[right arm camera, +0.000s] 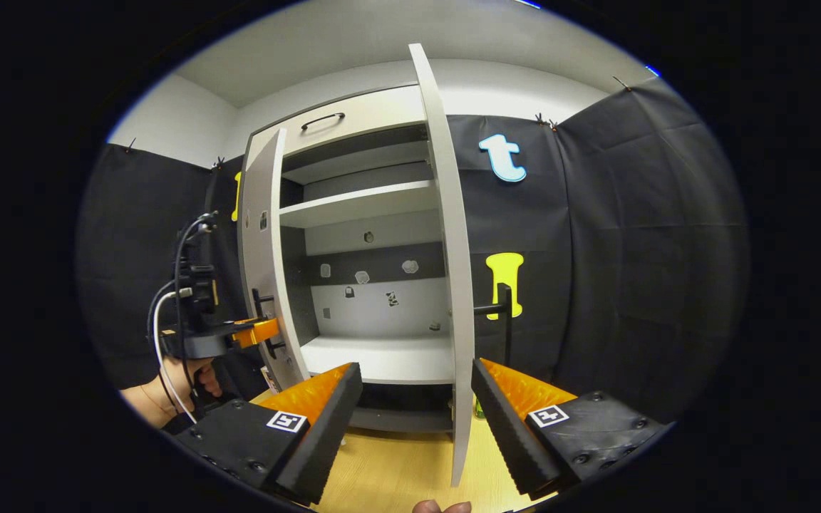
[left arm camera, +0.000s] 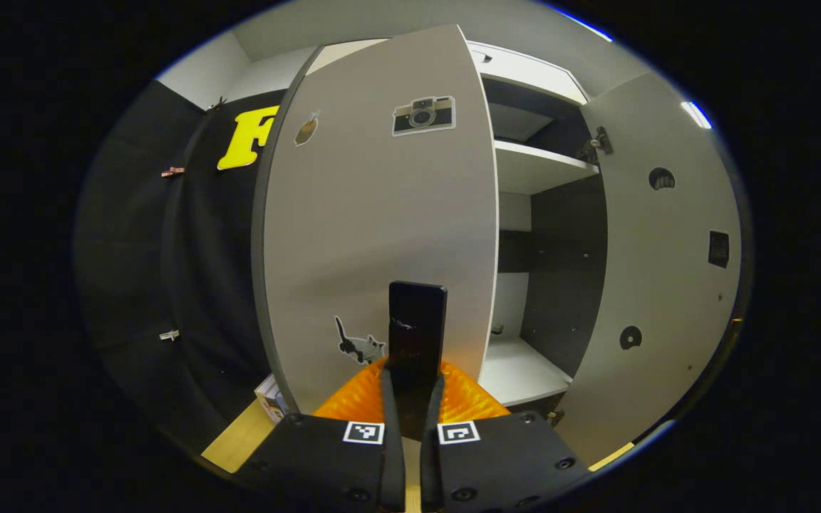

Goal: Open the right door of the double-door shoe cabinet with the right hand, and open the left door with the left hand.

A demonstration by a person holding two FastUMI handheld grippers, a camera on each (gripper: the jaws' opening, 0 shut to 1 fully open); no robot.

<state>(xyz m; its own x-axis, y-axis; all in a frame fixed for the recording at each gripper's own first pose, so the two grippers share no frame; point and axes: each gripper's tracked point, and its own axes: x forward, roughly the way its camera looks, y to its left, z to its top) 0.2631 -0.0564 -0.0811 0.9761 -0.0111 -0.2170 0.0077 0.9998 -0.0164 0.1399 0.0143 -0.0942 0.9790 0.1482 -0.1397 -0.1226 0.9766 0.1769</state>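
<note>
Cabinet, double-door, standing on a pale wooden worktop against the booth's black cloth wall; entries run left to right.

Left tongs: seen from the right gripper view at the far left, carried in a person's hand with cables trailing. The tongs are closed down on the dark vertical handle of the left door, which fills the narrow gap between the two fingers in the left gripper view. The grip is judged to be kept so that the door can be swung on its hinge.

Left door: partly open, angled outward, its outer face bearing a camera sticker and a cat sticker. More swing appears to be available.

Interior: a white shelf across the upper part, a white floor panel below, small stickers on the back wall. No shoes can be made out.

Right door: swung out towards the viewer and seen edge-on, its handle projecting on the right. Its share of the task is judged done.

Right tongs: spread wide, nothing held; the door's edge stands between the two fingers but is touched by neither, as far as can be told, consistent with a release.
</note>
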